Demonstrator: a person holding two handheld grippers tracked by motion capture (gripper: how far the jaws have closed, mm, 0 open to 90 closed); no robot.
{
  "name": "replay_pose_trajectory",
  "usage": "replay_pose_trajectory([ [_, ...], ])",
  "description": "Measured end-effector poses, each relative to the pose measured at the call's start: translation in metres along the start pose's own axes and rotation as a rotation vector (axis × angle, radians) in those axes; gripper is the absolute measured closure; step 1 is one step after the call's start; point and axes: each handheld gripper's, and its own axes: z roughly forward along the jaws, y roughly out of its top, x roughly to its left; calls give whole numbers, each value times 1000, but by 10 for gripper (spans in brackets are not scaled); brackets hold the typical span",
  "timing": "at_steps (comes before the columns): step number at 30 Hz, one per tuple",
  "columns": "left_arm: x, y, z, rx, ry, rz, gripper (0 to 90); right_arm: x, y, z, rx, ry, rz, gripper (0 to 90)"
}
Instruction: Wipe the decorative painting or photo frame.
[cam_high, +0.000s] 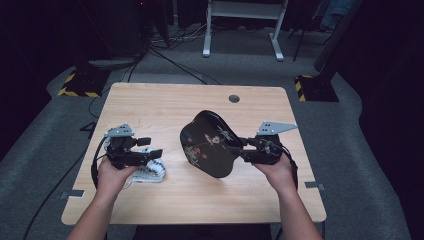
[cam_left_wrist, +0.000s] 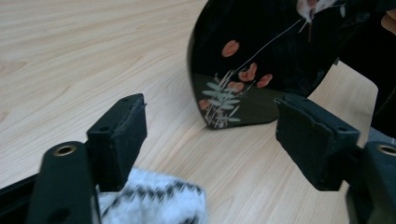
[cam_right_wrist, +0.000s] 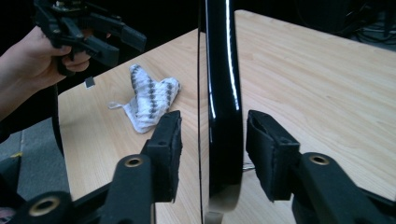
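left tongs (cam_high: 156, 152): open above dropped cloth (cam_high: 149, 172) | right tongs (cam_high: 239, 148): pads slack around upright lacquer tray (cam_high: 207, 144), steadying it on tabletop (cam_high: 150, 102)

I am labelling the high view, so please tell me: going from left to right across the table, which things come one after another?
Left tool above the white cloth with dark zigzag stripes → black lacquered tray with painted flowers → right tool, its jaws on either side of the tray's rim.
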Motion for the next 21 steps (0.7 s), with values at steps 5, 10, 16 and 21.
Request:
replay_pose_trajectory([
  [5,-14,7,13,-9,32,41,171,4,1,-10,-12,-45,-4,511],
  [10,-22,11,27,-1,48,66,162,9,0,-15,2,-76,-8,510],
  [16,-21,12,41,-45,107,68,152,15,-2,-18,26,-134,-6,519],
  [21,-16,13,56,-6,103,66,157,18,-2,-21,37,-152,2,541],
])
